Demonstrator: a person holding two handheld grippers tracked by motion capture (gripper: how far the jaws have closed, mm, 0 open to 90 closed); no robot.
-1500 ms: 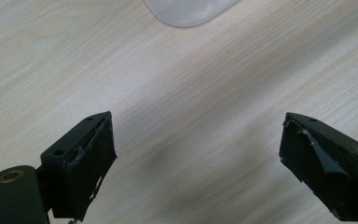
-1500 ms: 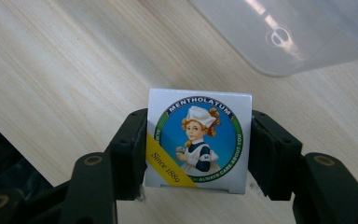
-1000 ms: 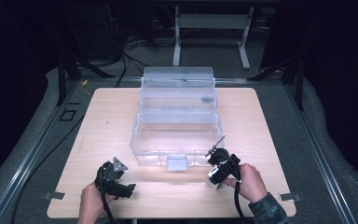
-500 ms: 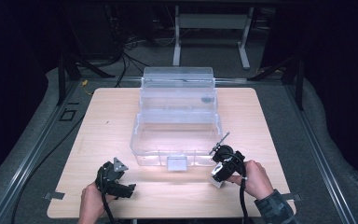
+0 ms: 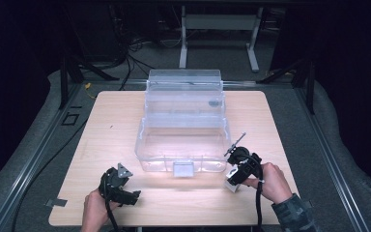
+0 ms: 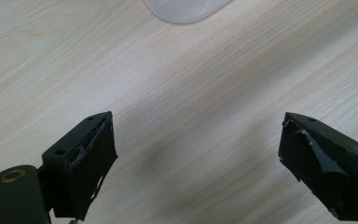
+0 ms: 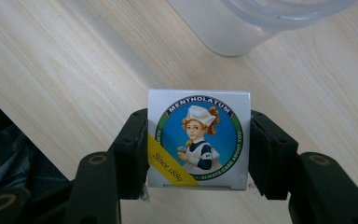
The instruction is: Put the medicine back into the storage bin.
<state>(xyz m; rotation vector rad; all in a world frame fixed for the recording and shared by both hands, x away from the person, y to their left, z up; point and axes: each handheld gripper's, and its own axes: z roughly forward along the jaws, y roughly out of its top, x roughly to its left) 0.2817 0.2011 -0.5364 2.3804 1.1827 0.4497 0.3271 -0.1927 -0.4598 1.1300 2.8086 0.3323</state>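
Thing in hand: a small carton (image 7: 198,139), white and square-faced, with a round blue picture label and a yellow corner stripe.
Where it is: just off the front right corner of the clear bin (image 5: 183,126), above the table (image 5: 111,130) near its right edge, held in the right gripper (image 5: 235,175).
Right gripper: its two black jaws are clamped on the carton's two opposite side walls, printed face toward the gripper's camera; the carton sits square between them, not tilted.
Left gripper: the left gripper (image 6: 198,158) hangs near the bin's front left corner, jaws wide apart with nothing between them, bare wood below.
Clear bin: open-topped, see-through, with a raised back tier and a front latch (image 5: 183,168); its rounded corner shows just beyond the carton in the right gripper view.
Weight: probably light, a thin card carton with a small item inside.
Stiffness: likely stiff at the edges but soft on the broad faces; a hard squeeze could dent the walls.
Surface: glossy print, so probably a little slippery against the pads.
Best hold: across the narrow side walls close to the corners, as now, with moderate pressure.
Risk: the carton could twist or slip out if the hand tips sharply over the bin's rim.
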